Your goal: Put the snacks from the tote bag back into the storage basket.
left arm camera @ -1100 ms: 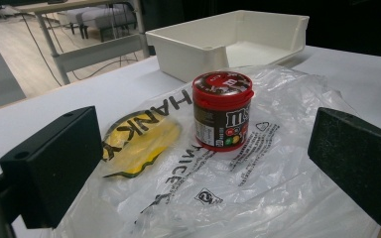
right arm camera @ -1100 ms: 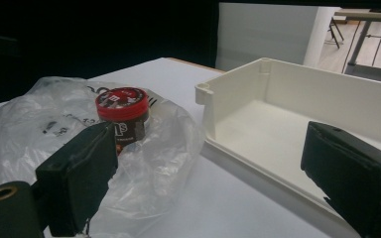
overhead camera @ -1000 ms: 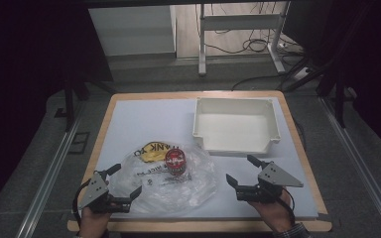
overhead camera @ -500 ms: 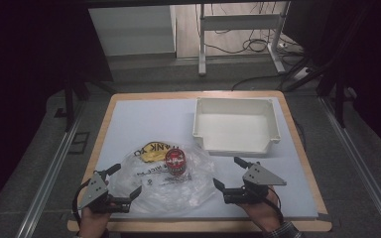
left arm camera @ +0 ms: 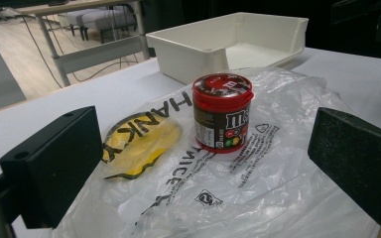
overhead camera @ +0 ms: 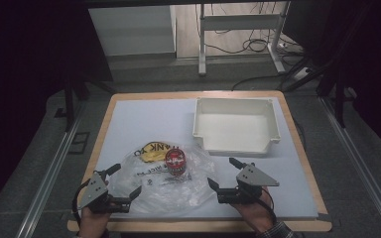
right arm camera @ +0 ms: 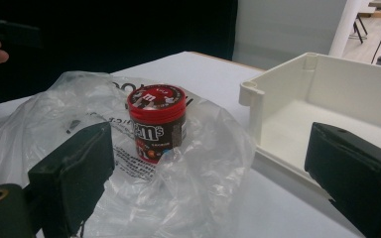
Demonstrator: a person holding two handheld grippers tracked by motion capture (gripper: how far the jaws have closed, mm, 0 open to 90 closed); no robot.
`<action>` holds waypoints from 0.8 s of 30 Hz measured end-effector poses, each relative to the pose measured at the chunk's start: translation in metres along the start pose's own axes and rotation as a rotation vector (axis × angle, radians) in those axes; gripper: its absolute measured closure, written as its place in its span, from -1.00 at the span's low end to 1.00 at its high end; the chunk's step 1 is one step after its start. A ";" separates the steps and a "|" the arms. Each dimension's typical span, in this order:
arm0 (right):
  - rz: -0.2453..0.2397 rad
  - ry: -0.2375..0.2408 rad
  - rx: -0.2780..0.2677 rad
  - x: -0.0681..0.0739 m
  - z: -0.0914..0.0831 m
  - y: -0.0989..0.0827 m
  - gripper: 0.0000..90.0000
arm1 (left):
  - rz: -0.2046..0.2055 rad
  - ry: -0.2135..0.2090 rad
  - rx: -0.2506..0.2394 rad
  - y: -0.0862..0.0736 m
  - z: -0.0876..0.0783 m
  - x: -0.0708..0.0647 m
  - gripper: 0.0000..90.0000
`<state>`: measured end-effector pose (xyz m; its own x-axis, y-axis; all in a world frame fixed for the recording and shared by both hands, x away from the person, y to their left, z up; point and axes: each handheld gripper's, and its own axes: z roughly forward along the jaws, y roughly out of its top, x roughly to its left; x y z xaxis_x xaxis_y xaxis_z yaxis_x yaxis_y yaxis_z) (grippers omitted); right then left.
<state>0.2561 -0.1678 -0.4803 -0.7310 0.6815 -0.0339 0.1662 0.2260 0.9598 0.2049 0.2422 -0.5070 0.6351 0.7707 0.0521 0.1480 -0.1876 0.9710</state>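
A small candy jar [overhead camera: 175, 161] with a red lid and brown label stands upright on a crumpled clear plastic bag [overhead camera: 163, 191] printed in black and yellow. My left gripper [overhead camera: 126, 179] is open at the bag's near left corner, its jaws wide either side of the jar [left arm camera: 222, 119] and well short of it. At the bag's right edge my right gripper [overhead camera: 222, 172] is also open and empty. In the right gripper view the jar [right arm camera: 157, 124] stands beyond the jaws, with a fold of the bag [right arm camera: 198, 173] rising in front of it.
A white open tray [overhead camera: 235, 144] sits empty at the back right of the white table mat, just beyond the bag. Its near corner [right arm camera: 250, 94] is close to my right gripper's line. The wooden table edge [overhead camera: 198, 225] runs close behind both hands.
My right gripper has slid left toward the bag's right edge. The left gripper, jar and bag have stayed where they were.
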 end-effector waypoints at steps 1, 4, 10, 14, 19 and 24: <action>-0.011 -0.005 0.007 0.003 0.004 0.000 -0.88 | 0.000 0.000 0.000 0.000 0.000 0.000 -0.99; -0.015 -0.005 0.005 0.006 0.008 0.000 -0.87 | -0.002 -0.001 -0.001 0.000 0.000 0.000 -0.99; 0.001 -0.010 -0.001 0.007 0.012 -0.001 -0.86 | -0.004 -0.001 -0.003 0.000 -0.001 0.000 -0.99; -0.001 0.003 0.007 0.010 0.018 -0.001 -0.86 | -0.004 -0.001 -0.003 0.000 0.000 0.000 -0.99; 0.003 0.005 0.007 0.012 0.024 -0.003 -0.86 | -0.004 -0.001 -0.005 0.000 -0.001 0.000 -0.99; -0.010 -0.013 -0.007 0.019 0.030 -0.005 -0.86 | -0.004 -0.002 -0.005 0.000 -0.001 0.001 -0.99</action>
<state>0.2614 -0.1353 -0.4938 -0.7242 0.6880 -0.0471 0.1541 0.2280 0.9614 0.2048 0.2430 -0.5064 0.6358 0.7703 0.0483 0.1463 -0.1817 0.9724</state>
